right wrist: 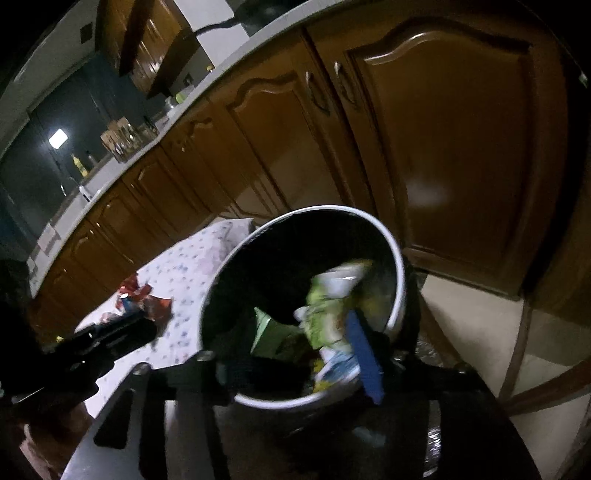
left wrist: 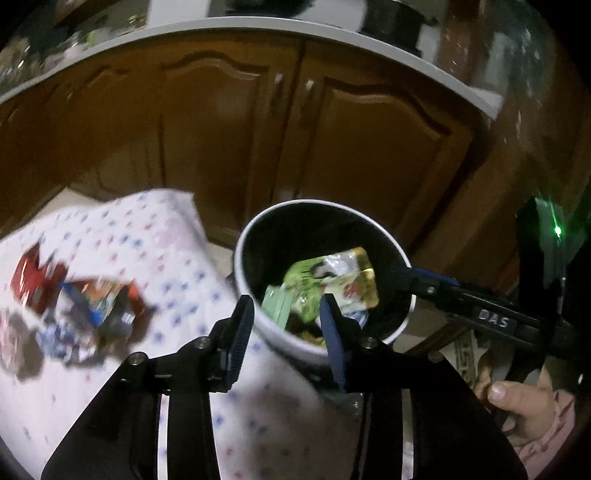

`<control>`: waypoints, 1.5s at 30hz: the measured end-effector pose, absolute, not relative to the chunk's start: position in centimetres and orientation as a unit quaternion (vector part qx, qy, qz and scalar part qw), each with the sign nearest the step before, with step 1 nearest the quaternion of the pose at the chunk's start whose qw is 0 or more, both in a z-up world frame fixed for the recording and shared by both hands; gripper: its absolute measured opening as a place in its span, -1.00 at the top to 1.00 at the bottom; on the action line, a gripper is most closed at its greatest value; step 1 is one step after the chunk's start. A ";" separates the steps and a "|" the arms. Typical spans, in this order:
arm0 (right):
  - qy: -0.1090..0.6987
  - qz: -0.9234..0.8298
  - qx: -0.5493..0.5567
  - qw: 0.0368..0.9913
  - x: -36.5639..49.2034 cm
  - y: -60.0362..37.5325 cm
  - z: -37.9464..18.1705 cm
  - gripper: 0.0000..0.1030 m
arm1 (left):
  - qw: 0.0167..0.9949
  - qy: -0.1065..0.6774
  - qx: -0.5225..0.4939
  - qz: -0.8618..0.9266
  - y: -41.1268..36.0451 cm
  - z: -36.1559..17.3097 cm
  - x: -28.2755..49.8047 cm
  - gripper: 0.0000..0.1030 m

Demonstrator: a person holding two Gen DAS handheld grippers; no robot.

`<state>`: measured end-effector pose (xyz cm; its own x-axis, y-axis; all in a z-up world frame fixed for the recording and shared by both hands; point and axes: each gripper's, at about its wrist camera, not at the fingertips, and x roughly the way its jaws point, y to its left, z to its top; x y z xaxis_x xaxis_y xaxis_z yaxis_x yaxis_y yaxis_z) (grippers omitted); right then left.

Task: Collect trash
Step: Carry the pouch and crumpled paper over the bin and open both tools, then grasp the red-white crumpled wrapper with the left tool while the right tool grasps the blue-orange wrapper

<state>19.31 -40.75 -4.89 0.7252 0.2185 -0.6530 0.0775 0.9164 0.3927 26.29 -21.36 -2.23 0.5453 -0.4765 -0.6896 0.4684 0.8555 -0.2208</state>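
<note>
A white bin with a dark inside (left wrist: 376, 229) is held beside a table with a dotted white cloth (left wrist: 155, 236). Green, yellow and white wrappers (left wrist: 332, 284) lie inside it. My left gripper (left wrist: 286, 325) is open and empty just over the bin's near rim. My right gripper reaches in from the right in the left wrist view and is shut on the bin's rim (left wrist: 406, 273). In the right wrist view the bin (right wrist: 395, 258) fills the centre, wrappers (right wrist: 328, 317) inside, with one blue finger (right wrist: 364, 354) inside the rim. A pile of red and blue wrappers (left wrist: 81, 302) lies on the cloth.
Brown wooden cabinet doors (left wrist: 258, 129) under a white countertop (left wrist: 332, 33) stand close behind the bin. The pile of wrappers also shows in the right wrist view (right wrist: 144, 299). A tiled floor (right wrist: 480, 317) lies to the right. A hand (left wrist: 524, 406) holds the right gripper.
</note>
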 end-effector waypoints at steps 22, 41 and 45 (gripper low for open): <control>0.374 0.125 0.185 0.900 16.0 -28.4 -5.9 -0.77 | 0.908 0.389 -0.117 -0.101 -3.4 -4.8 19.6 -0.30; 0.398 0.157 0.167 0.888 17.8 -22.5 -7.1 -0.80 | 0.905 0.395 -0.152 -0.049 2.3 -6.1 19.3 -0.50; 0.402 0.159 0.169 0.886 18.4 -22.2 -7.1 -0.80 | 0.904 0.398 -0.151 -0.038 2.7 -6.3 20.0 -0.50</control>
<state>18.38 -22.16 -7.14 0.6267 0.4166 -0.6586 -0.1453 0.8928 0.4265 19.96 2.68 -6.26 0.6808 -0.1892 -0.7076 -0.0515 0.9513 -0.3039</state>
